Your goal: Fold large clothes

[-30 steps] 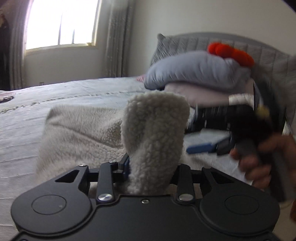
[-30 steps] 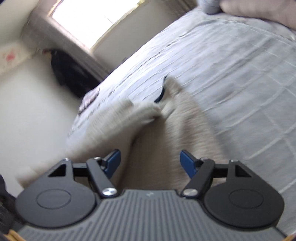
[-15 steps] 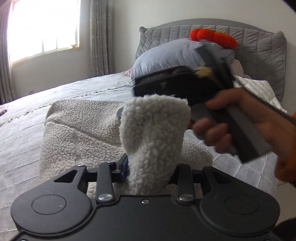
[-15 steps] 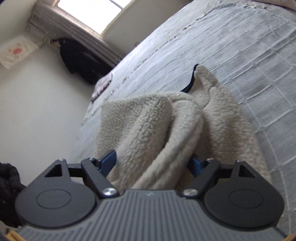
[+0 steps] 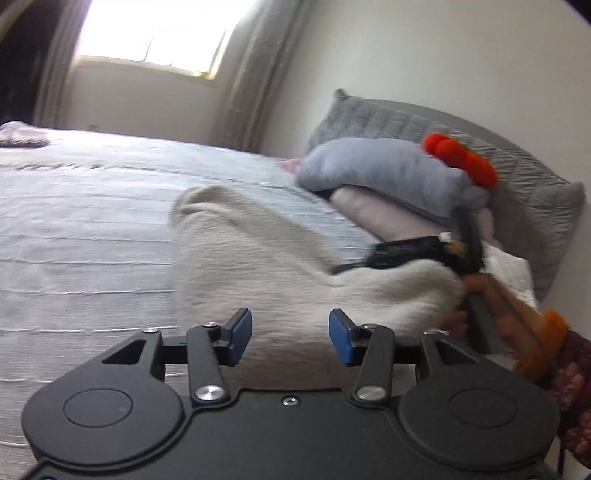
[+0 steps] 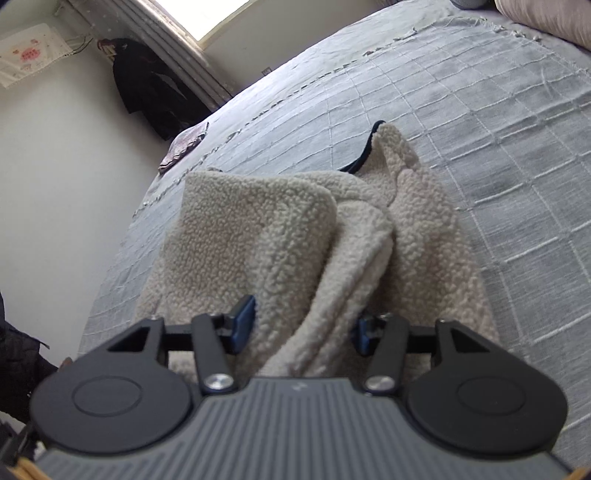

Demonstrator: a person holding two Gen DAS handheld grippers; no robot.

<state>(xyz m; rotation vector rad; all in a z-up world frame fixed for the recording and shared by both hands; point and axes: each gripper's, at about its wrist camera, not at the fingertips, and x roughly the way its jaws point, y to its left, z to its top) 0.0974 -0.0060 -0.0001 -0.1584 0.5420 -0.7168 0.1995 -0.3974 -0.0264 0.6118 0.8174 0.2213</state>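
Note:
A cream fleece garment (image 5: 258,266) lies bunched on the grey bedspread (image 5: 74,221). My left gripper (image 5: 291,336) is open, its blue pads apart just above the fleece and holding nothing. My right gripper (image 6: 301,328) has thick folds of the same fleece (image 6: 295,229) between its blue pads, jaws wide; whether it clamps the fabric I cannot tell. It also shows in the left wrist view (image 5: 417,251), at the garment's right end, held in a hand. A dark trim (image 6: 365,155) edges the garment's far tip.
Stacked grey and pink pillows (image 5: 384,177) with a red-orange plush item (image 5: 461,158) lean on the grey headboard (image 5: 517,173). The bedspread (image 6: 480,110) stretches towards the window (image 5: 159,33). A small patterned cloth (image 6: 184,146) lies near the bed's far edge, dark clothing (image 6: 147,85) hanging beyond.
My left gripper has let go of the fleece fold it held upright and now stands open. The fold has dropped flat. My right gripper has moved onto the garment's edge.

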